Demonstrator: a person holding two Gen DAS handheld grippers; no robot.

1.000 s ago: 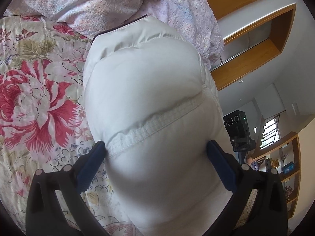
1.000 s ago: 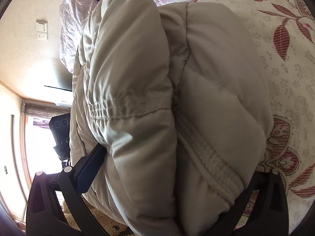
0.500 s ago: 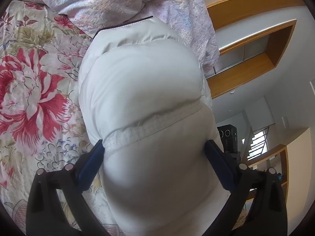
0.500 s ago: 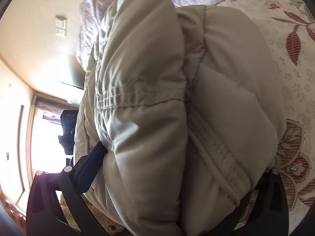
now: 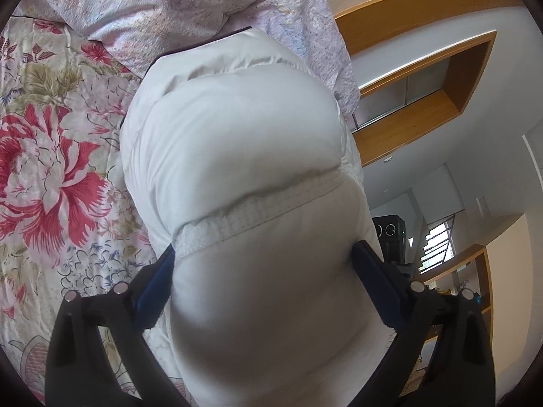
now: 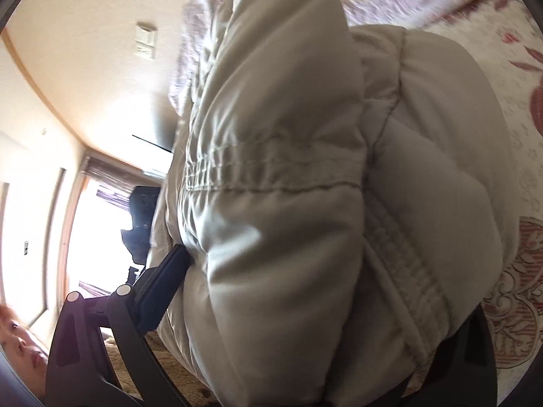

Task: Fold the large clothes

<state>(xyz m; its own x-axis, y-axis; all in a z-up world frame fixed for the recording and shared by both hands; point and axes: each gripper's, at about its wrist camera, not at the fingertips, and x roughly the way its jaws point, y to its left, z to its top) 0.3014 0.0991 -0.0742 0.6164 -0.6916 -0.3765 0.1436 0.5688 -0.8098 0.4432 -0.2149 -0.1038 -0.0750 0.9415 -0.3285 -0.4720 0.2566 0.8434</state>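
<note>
In the left wrist view, a thick fold of the white puffy jacket [image 5: 237, 156] is clamped between the blue pads of the left tongs [image 5: 263, 268], above the floral bedspread [image 5: 51, 169] and near a lilac quilt [image 5: 152, 6]. In the right wrist view, bunched jacket layers are gripped by the right tongs [image 6: 325, 308]; only one dark finger [image 6: 163, 288] is seen.

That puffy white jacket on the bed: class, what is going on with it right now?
A person holds a gripper in each hand, and both are clamped on the puffy white jacket. The left gripper squeezes a padded section near a stitched seam, above the floral bedspread. The right gripper grips a thick, bunched, doubled-over part. The fold is under way, not finished.
</note>
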